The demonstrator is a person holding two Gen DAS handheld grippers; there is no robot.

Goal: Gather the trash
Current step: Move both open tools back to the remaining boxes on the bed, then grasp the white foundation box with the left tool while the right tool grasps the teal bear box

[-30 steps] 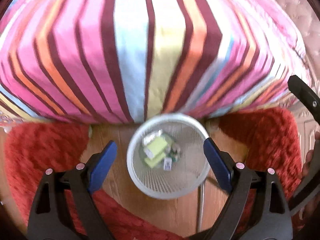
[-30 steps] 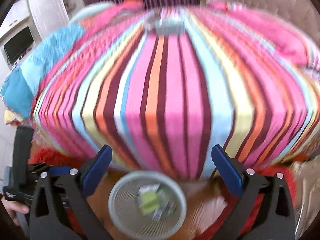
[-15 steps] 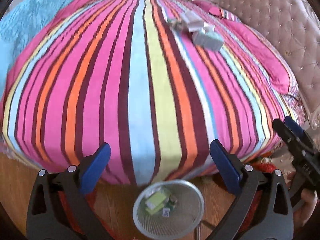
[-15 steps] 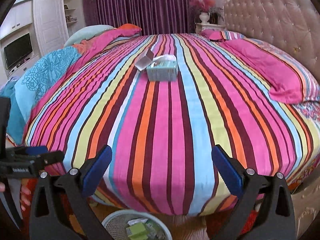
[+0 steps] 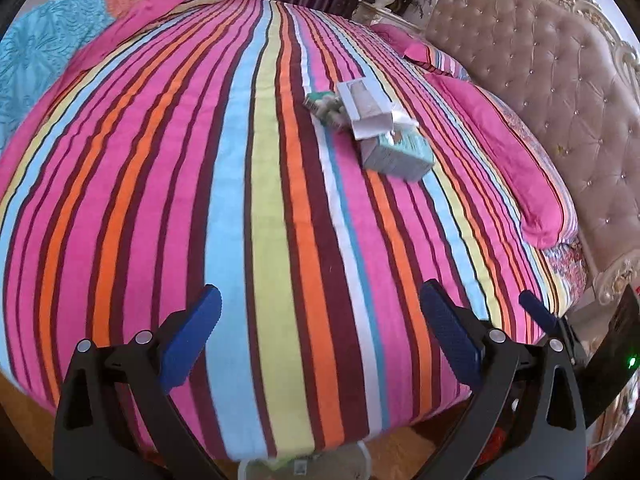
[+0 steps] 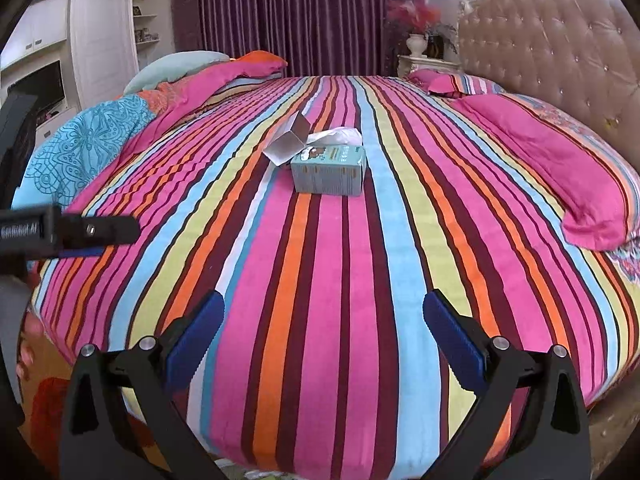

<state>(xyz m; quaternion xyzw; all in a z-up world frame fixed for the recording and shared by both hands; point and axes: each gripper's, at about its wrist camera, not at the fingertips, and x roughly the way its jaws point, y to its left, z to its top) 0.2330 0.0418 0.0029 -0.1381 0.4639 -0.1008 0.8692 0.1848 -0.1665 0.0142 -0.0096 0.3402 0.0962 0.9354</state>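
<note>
Since a second ago both views have been lifted from the bin to the bed; only the bin's rim is now seen at the bottom edge, its contents mostly hidden. The left gripper has its jaws wide, just opened further, with nothing between them. The right gripper is likewise spread and empty. A drop seems finished and the next pickup is judged due: a grey carton, a tissue box and small scraps lie together mid-bed, well apart from both grippers.

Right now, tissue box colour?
Pale teal tissue box with a cartoon print on top; clearest in the right wrist view.
</note>
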